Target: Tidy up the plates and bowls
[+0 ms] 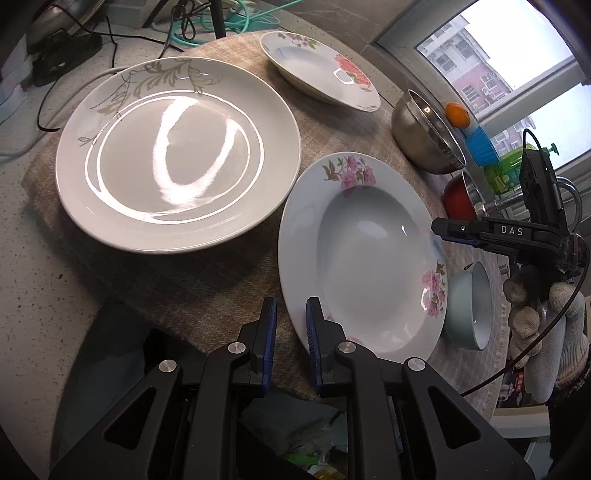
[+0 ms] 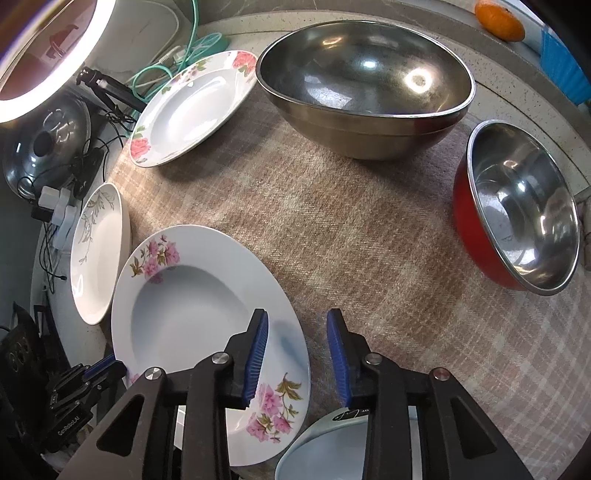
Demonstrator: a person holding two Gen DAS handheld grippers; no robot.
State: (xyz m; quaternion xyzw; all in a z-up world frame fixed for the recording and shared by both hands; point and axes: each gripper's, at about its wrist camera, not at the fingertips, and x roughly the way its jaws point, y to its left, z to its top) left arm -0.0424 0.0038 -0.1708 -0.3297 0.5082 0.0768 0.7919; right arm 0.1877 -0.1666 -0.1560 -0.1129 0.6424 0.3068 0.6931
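A deep white plate with pink flowers (image 1: 365, 266) (image 2: 192, 314) lies on the checked cloth (image 2: 369, 240). My left gripper (image 1: 291, 325) has its jaws narrow on the plate's near rim, one pad over the rim and one outside it. The right wrist view shows it at the plate's lower left edge (image 2: 105, 369). My right gripper (image 2: 298, 343) (image 1: 443, 230) stands open across the opposite rim, and its pads do not touch the plate. A large beige plate (image 1: 177, 155) (image 2: 98, 251) sits beside it. A red-flower plate (image 1: 317, 70) (image 2: 188, 110) lies farther back.
A big steel bowl (image 2: 365, 85), a red steel-lined bowl (image 2: 517, 214) and a pale green bowl (image 1: 469, 306) stand around the cloth. An orange (image 1: 457, 114) rests by the window. Cables (image 1: 207, 22) and a pot lid (image 2: 48, 140) crowd the far side. A gloved hand (image 1: 535, 314) holds the right gripper.
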